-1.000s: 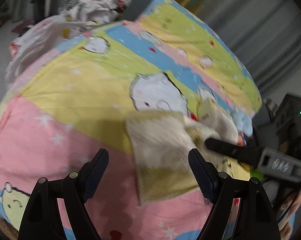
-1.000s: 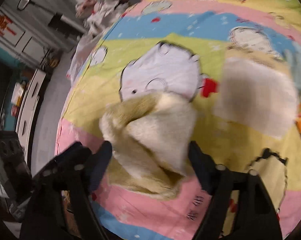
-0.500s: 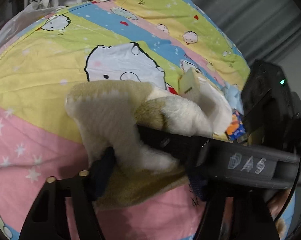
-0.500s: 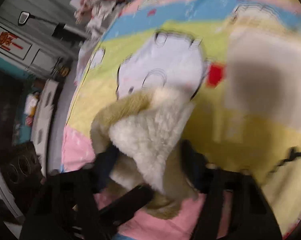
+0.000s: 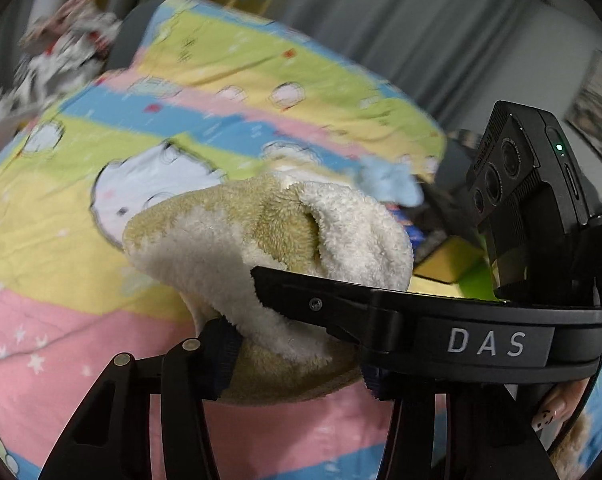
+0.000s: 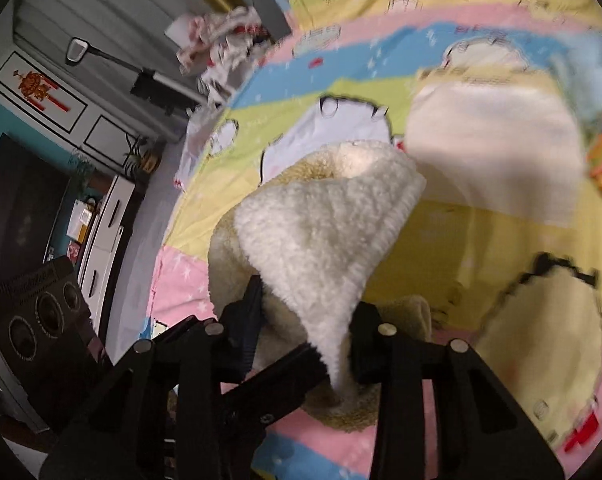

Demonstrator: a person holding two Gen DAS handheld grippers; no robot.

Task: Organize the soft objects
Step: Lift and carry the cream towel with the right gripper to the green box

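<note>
A bed [image 6: 441, 240] under a striped cartoon-print quilt [image 5: 81, 320] carries the items; grey curtains [image 5: 421, 20] hang behind. The fleece cloth [image 5: 229, 240] lies bunched near the quilt's near edge. Left hand-held gripper [image 5: 293, 356] and right hand-held gripper [image 6: 305, 344] are both closing, clenched on the cloth (pile bulges between pads). A second cream cloth [image 6: 493, 148] lies flat beyond; floor [image 6: 141, 216] is open beside the bed.
</note>
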